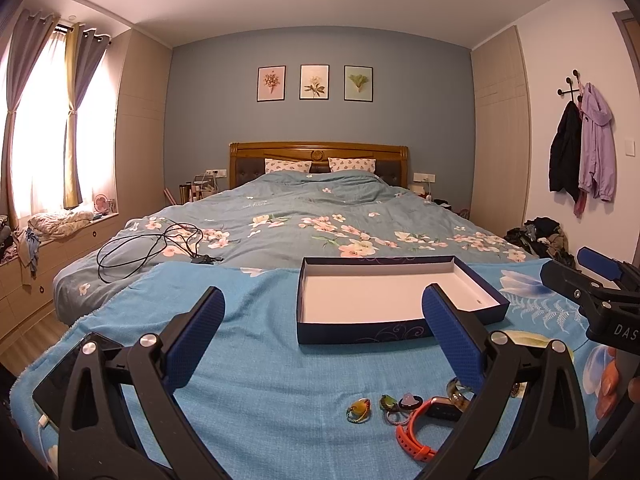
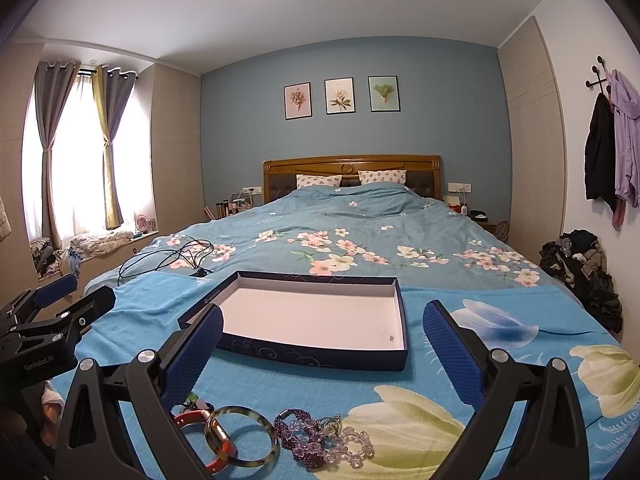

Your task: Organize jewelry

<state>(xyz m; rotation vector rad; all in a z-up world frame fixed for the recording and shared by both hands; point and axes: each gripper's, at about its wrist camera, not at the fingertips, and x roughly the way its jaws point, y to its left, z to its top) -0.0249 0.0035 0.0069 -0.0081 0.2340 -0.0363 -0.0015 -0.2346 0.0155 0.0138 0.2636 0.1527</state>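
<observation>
A shallow dark blue box [image 1: 360, 330] with a white inside lies open on the blue towel; it also shows in the right wrist view [image 2: 312, 354]. Jewelry lies in front of it: an orange watch [image 1: 416, 434], small rings [image 1: 359, 410] [image 1: 390, 404], a green bangle [image 2: 242, 438], purple bead bracelets [image 2: 316, 438]. My left gripper [image 1: 320, 332] is open and empty above the towel, left of the pile. My right gripper [image 2: 322, 344] is open and empty, above the jewelry and facing the box.
The towel [image 1: 260, 360] covers the foot of a bed with a floral duvet [image 1: 320, 220]. A black cable [image 1: 160, 248] lies on the bed to the left. A pile of clothes [image 2: 580, 268] sits on the floor at the right.
</observation>
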